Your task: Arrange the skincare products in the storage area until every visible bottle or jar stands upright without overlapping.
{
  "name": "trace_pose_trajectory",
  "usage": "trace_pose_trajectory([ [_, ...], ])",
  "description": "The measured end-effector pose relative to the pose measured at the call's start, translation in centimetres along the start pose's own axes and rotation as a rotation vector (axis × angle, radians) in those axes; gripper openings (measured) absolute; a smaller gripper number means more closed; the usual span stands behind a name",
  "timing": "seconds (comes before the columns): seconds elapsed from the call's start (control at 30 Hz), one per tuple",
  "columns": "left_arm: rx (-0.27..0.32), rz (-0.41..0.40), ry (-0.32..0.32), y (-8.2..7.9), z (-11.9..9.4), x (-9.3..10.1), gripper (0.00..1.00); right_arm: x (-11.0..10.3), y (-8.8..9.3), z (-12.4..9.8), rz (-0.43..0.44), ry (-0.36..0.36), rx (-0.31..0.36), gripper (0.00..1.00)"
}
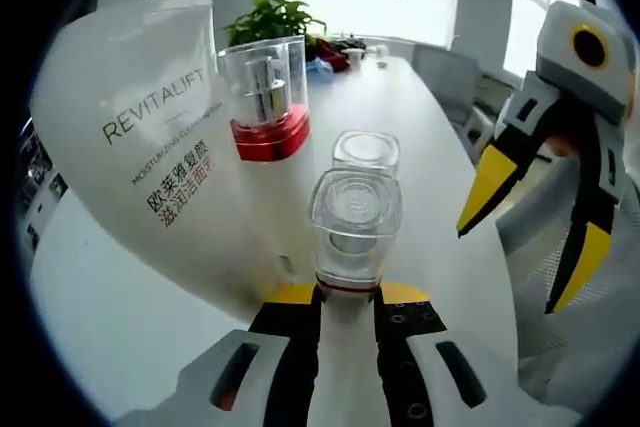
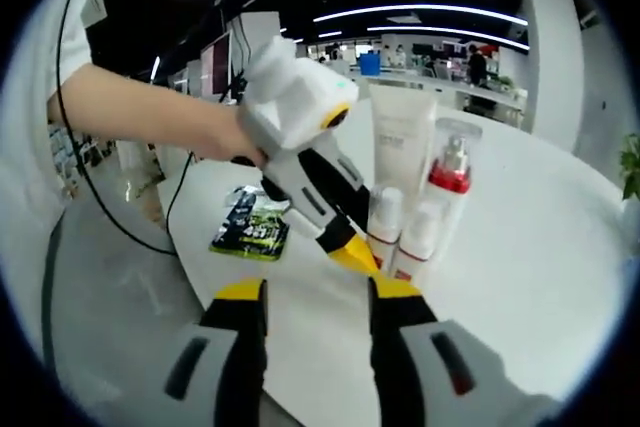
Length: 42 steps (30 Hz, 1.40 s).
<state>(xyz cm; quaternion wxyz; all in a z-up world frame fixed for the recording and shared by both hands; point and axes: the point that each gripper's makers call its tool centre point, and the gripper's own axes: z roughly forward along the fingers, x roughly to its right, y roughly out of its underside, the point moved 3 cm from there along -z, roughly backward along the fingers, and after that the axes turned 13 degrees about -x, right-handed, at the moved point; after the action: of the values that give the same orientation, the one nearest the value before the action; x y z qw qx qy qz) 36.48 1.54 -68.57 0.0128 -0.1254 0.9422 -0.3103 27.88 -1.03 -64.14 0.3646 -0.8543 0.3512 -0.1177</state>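
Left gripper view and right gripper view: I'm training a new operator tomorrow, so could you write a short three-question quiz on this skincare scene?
1. True or false: the REVITALIFT tube lies flat on its side.
2. Multiple choice: what colour is the base of the clear-cased pump bottle? A) red B) blue C) green
3. Short answer: which gripper has the clear-capped bottle between its fingers?

Key
1. False: it stands upright.
2. A.
3. The left gripper. The right gripper is open with nothing between its fingers.
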Motion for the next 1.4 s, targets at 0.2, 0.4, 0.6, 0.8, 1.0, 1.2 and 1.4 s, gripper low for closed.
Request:
trace_pose_trajectory([
  [0.2, -0.009, -0.009, 0.009, 0.3, -0.2, 0.4, 0.22, 0.0, 0.2, 0.1, -0.006, -0.005, -0.015, 0.43],
  [0.4, -0.033, -0.033, -0.001, 0.9, -1.0, 0.7, 0.25, 0.0, 0.2, 0.2, -0.012, -0.001, -0.024, 0.48],
  [0.6, -0.038, -0.069, -0.026, 1.5, -2.2, 0.9, 0.32, -0.4, 0.0, 0.2, -0.017, 0.002, -0.024, 0.54],
  [0.8, -0.038, -0.118, -0.050, 2.3, -3.5, 1.2, 0.42, -0.7, -0.1, 0.0, -0.026, 0.003, -0.032, 0.59],
  [1.0, -0.068, -0.208, -0.073, 4.0, -4.7, 1.9, 0.49, -0.7, -0.1, -0.3, -0.027, 0.010, -0.041, 0.68],
  [1.2, -0.041, -0.275, -0.104, 4.9, -6.6, 2.6, 0.59, -0.4, -0.1, -0.8, -0.016, 0.023, -0.032, 0.72],
  [1.4, -0.023, -0.354, -0.139, 6.3, -8.2, 2.8, 0.66, -0.1, -0.3, -1.2, 0.009, 0.033, -0.014, 0.77],
])
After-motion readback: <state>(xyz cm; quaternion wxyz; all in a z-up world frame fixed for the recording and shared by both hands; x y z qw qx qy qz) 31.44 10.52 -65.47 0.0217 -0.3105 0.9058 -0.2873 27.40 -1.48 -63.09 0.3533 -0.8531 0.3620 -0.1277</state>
